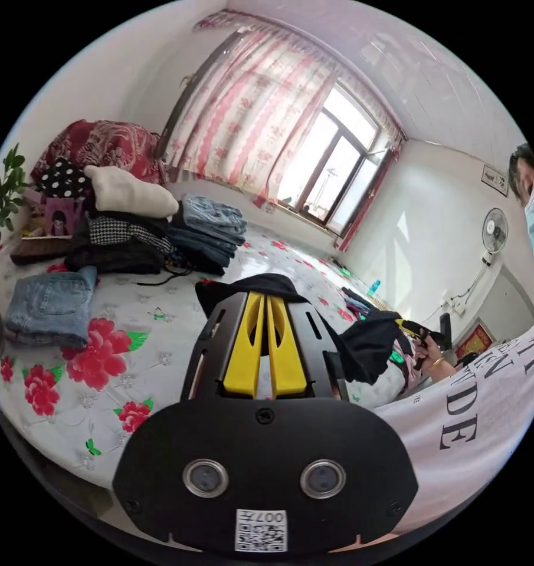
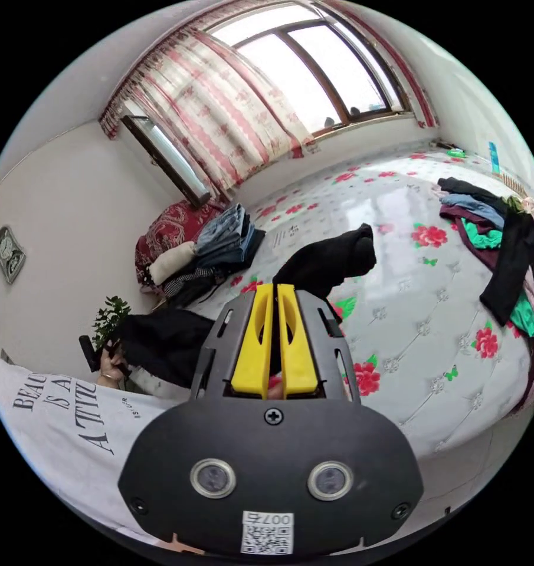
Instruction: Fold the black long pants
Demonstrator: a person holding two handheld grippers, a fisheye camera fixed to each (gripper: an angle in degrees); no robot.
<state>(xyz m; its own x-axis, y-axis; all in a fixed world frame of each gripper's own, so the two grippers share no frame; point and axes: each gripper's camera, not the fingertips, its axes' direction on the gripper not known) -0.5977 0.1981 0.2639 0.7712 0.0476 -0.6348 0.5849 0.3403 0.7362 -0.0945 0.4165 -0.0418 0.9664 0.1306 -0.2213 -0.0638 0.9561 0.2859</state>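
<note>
A person in a printed white shirt lifts the black pants over a bed with a flowered cover, each gripper pinching an end of the cloth. The left gripper has its yellow jaws pressed together on a fold of the fabric, which bunches at the tips; the right gripper is likewise clamped on the dark cloth, and from it the pants hang in a lump above the cover. The likely trouble is that the held edges are bunched rather than flat, so the cloth could slip out of a thin bite or come down twisted and fold unevenly. The left gripper view takes in a folded pair of jeans and a stack of folded clothes at the far side, plus a wall fan; the right gripper view instead offers a heap of unfolded garments at the bed's edge.
</note>
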